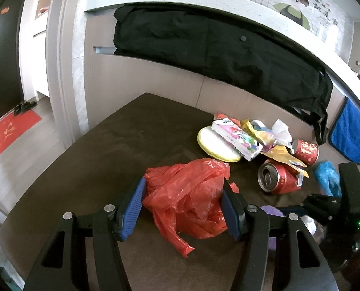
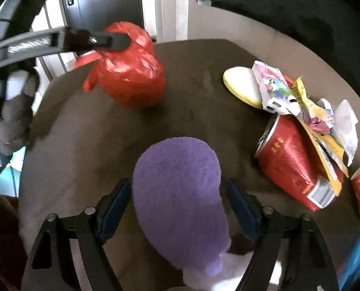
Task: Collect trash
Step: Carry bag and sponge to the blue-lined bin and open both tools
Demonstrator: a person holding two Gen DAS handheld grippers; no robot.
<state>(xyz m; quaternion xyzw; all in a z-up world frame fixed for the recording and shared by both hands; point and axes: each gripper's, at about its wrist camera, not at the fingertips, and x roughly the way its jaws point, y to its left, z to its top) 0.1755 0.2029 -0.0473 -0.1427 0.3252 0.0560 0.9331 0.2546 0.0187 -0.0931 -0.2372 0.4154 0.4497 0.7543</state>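
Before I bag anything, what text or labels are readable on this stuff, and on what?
Lying red can: gold characters down its side, too blurred to read.
Small red can: gold characters, not legible.
Wall poster: dark characters beside cartoon figures, too distorted to read.
Colourful wrapper: print too small.
Red floor mat: gold pattern, unreadable.

On the table (image 1: 87,160), the plastic bag (image 1: 187,194) lies left of two cans (image 1: 279,178), with wrappers (image 1: 252,138) and a round pad (image 1: 216,143) piled behind them.
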